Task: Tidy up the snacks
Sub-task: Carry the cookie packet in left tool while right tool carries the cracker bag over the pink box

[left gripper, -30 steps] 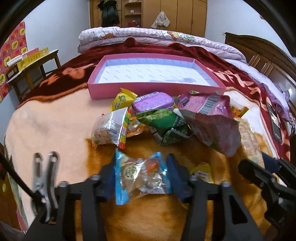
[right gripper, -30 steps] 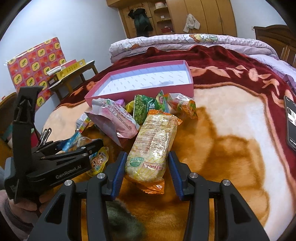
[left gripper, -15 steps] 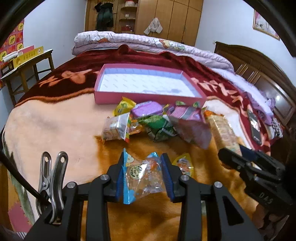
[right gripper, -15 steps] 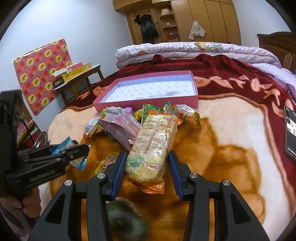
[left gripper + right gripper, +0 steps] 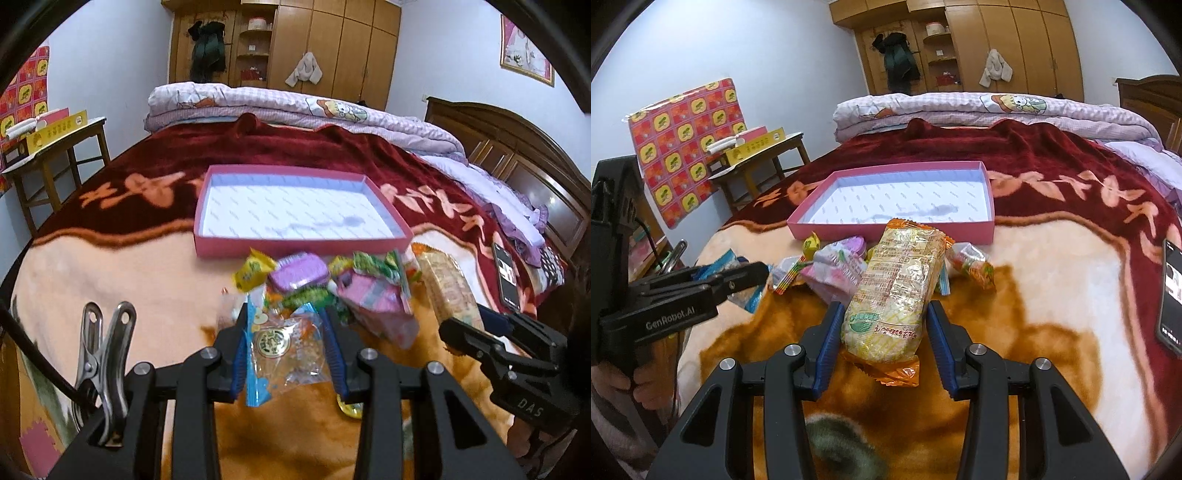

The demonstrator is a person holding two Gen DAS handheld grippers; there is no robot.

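both packets now lifted off the blanket (image 5: 1052,295): left gripper (image 5: 286,354) clamps the clear candy bag (image 5: 284,354), right gripper (image 5: 884,338) pinches the long cracker pack (image 5: 897,291) (pink box (image 5: 295,248) still empty)

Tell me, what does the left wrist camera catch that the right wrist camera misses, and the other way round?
Only the left wrist view shows the framed picture on the wall and the metal clip. Only the right wrist view shows the red and yellow patterned board against the wall. Both share the pink tray, the snack pile, the left gripper shut on a clear blue-edged packet, and the right gripper shut on a long yellow packet.
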